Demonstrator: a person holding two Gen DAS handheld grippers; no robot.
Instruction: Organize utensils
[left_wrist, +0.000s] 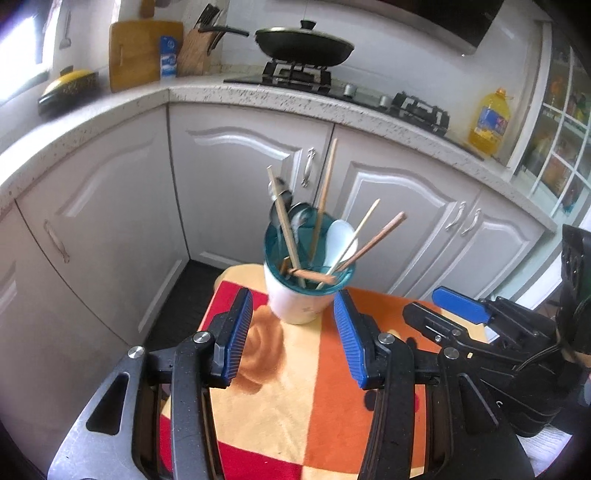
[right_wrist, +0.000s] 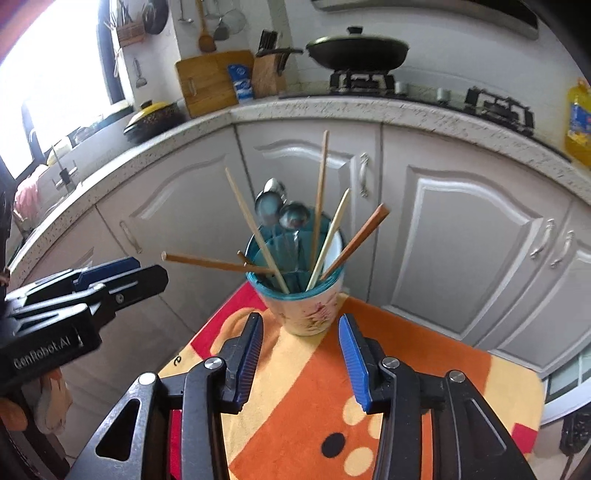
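While both tools hang low in the pictures, the left gripper (left_wrist: 293, 334) has its blue fingers (left_wrist: 236, 332) spread wide and holds nothing. The right gripper (right_wrist: 301, 358) is spread wide too, and it is empty as well. I think they are kept wide so either one is ready to take a stick or a spoon.

Just past the fingertips, near the middle of each picture, stands the cup (left_wrist: 301, 302). It sits upright on a bright orange, red and yellow cloth (left_wrist: 306, 398). It is close to both grippers but not between their fingers.

Inside the cup are chopsticks (right_wrist: 321, 192) and shiny spoons (right_wrist: 280, 214), with a white spoon (left_wrist: 341, 236) showing in the left view. Most stand up and lean on the rim, because the cup holds them together. One brown chopstick (right_wrist: 207, 262) lies nearly flat and pokes out toward the left of the right view. It may need to be stood up straight.

Farther back, across the top of both pictures, are the white cupboards (left_wrist: 236, 192).
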